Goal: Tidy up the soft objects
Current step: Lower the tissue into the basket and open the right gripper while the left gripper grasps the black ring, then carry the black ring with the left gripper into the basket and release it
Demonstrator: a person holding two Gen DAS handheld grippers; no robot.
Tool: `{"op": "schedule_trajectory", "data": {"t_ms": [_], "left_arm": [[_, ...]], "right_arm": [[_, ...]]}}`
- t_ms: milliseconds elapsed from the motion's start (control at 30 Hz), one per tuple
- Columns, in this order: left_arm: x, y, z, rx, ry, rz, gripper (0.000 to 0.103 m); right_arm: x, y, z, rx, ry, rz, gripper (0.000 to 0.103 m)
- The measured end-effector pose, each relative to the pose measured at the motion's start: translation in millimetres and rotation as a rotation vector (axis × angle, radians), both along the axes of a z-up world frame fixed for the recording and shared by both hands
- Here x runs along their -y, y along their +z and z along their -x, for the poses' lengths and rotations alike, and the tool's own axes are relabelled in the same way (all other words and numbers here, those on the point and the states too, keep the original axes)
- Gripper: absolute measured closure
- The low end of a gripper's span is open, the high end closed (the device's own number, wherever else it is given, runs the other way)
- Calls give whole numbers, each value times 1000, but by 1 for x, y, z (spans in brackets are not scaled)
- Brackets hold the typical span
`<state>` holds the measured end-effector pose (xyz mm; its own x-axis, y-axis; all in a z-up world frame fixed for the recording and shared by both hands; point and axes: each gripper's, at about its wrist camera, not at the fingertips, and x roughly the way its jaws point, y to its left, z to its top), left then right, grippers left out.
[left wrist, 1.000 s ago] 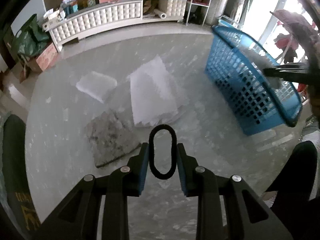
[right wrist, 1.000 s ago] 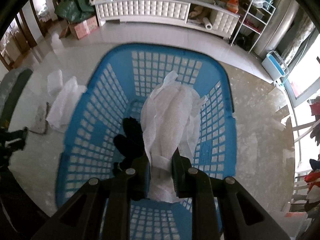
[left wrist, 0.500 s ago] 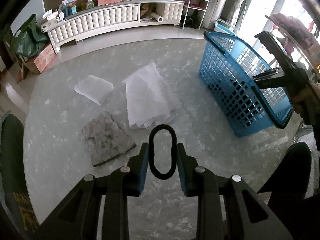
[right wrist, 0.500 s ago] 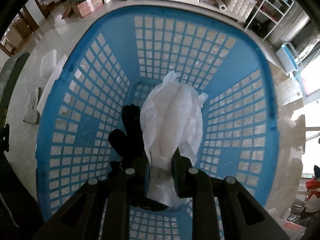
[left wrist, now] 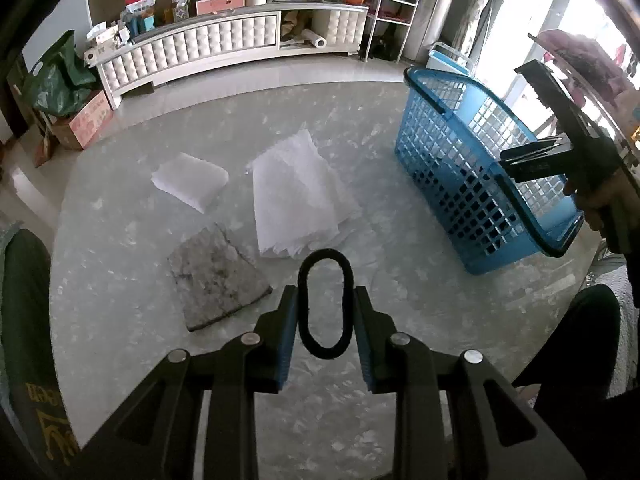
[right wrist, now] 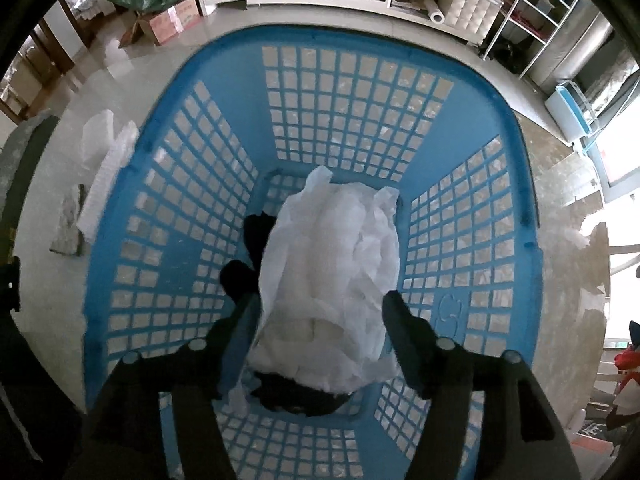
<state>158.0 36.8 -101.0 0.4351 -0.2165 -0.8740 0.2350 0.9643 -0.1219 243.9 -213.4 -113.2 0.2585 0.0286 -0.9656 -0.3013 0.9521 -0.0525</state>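
Observation:
My left gripper [left wrist: 325, 312] is shut on a black elastic loop [left wrist: 325, 252], held upright between its blue pads above the grey marbled surface [left wrist: 120, 320]. Ahead lie a stack of white foam sheets [left wrist: 296, 196], a small white foam pad [left wrist: 190, 180] and a grey pad [left wrist: 214, 276]. The blue basket [left wrist: 472, 184] stands at the right, with my right gripper [left wrist: 520, 162] above it. In the right wrist view my right gripper [right wrist: 320, 312] points down into the basket [right wrist: 352, 92]. Its jaws are opening, and a crumpled white foam sheet [right wrist: 332, 272] lies loose between them, beside a black soft item [right wrist: 240, 276].
A white tufted cabinet [left wrist: 192, 48] and a wire shelf rack [left wrist: 392, 4] line the far wall. A green bag [left wrist: 56, 80] and a cardboard box [left wrist: 86, 120] sit at the far left. A person's dark leg [left wrist: 572, 340] is at the right.
My right gripper has gone from shut on the white foam sheet to open, and the sheet now rests in the basket. My left gripper still holds the black loop.

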Motion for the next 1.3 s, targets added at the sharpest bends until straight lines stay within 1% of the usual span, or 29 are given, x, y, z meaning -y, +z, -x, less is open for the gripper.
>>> {"op": "schedule_trajectory", "data": {"t_ms": [33, 67, 167, 233, 300, 333, 367, 433, 567, 667, 767, 933, 1033, 1067, 1133, 1200, 1300], "left_arm": [[0, 1, 1, 2, 0, 0, 78], [0, 2, 2, 5, 0, -1, 78], [3, 9, 6, 17, -3, -2, 78], [5, 14, 10, 27, -7, -2, 78], [7, 20, 12, 38, -10, -2, 78], [9, 23, 14, 43, -11, -2, 78], [10, 26, 15, 48, -14, -2, 78], [14, 31, 17, 56, -19, -3, 78], [25, 40, 19, 72, -33, -2, 78], [37, 47, 18, 84, -51, 1, 78], [49, 53, 13, 97, -70, 10, 78], [76, 64, -3, 104, -114, 20, 78], [96, 70, -15, 114, -152, 19, 78], [102, 72, -18, 114, -164, 19, 78], [119, 73, -27, 114, -195, 11, 78], [134, 72, -36, 112, -219, -4, 78], [153, 68, -47, 109, -247, -16, 78]], "right_arm": [[0, 4, 2, 6, 0, -4, 36], [1, 8, 5, 15, -1, -3, 29], [5, 21, 18, 50, -4, -16, 15], [5, 29, 26, 61, -8, -41, 9], [7, 37, 35, 80, -15, -56, 5], [9, 41, 40, 95, -20, -59, 1], [11, 46, 45, 116, -29, -57, 0], [15, 55, 55, 173, -48, -40, 0], [27, 69, 76, 244, -80, -85, 0], [38, 70, 86, 296, -115, -99, 0], [48, 64, 90, 347, -170, -110, 0], [60, 47, 91, 360, -238, -123, 0], [68, 45, 94, 365, -271, -137, 0], [69, 44, 94, 371, -277, -132, 0], [67, 46, 95, 398, -276, -86, 0], [66, 45, 96, 420, -268, -63, 0], [72, 45, 97, 429, -277, -94, 0]]}}
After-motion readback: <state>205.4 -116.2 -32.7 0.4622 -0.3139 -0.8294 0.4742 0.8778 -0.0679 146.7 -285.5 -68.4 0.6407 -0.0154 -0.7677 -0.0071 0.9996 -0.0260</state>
